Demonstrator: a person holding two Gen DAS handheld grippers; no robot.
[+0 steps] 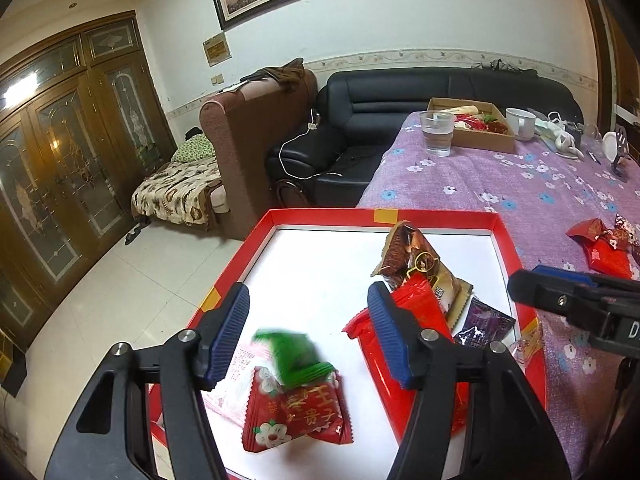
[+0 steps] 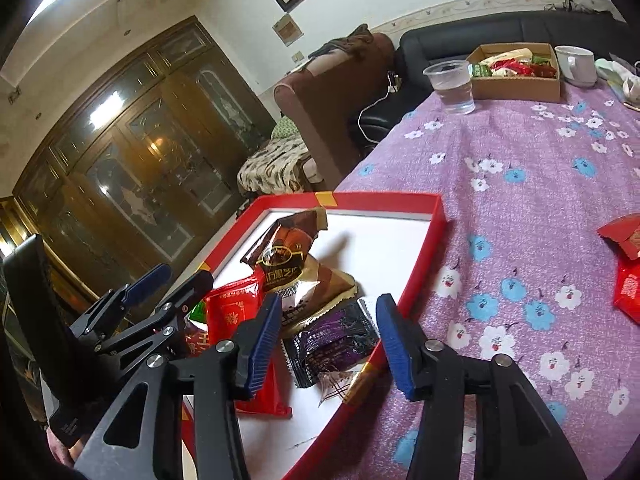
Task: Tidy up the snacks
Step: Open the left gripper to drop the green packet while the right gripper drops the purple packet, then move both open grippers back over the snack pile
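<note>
A red-rimmed box lid (image 1: pixel 504 236) with a white floor lies on the purple tablecloth and holds several snack packets. My left gripper (image 1: pixel 308 336) is open above it. A blurred green packet (image 1: pixel 298 356) is below and between its fingers, over a red packet with white flowers (image 1: pixel 296 412). A long red packet (image 1: pixel 416 312), a brown packet (image 1: pixel 408 250) and a dark purple packet (image 1: pixel 484 322) lie to the right. My right gripper (image 2: pixel 328 336) is open over the purple packet (image 2: pixel 332 344) near the lid's right rim (image 2: pixel 420 264).
Loose red packets (image 1: pixel 600 246) lie on the tablecloth (image 2: pixel 520 184) to the right. At the far end stand a clear cup of water (image 2: pixel 452 86), a cardboard box of snacks (image 2: pixel 516 80) and a white mug (image 2: pixel 576 64). Sofas stand beyond the table.
</note>
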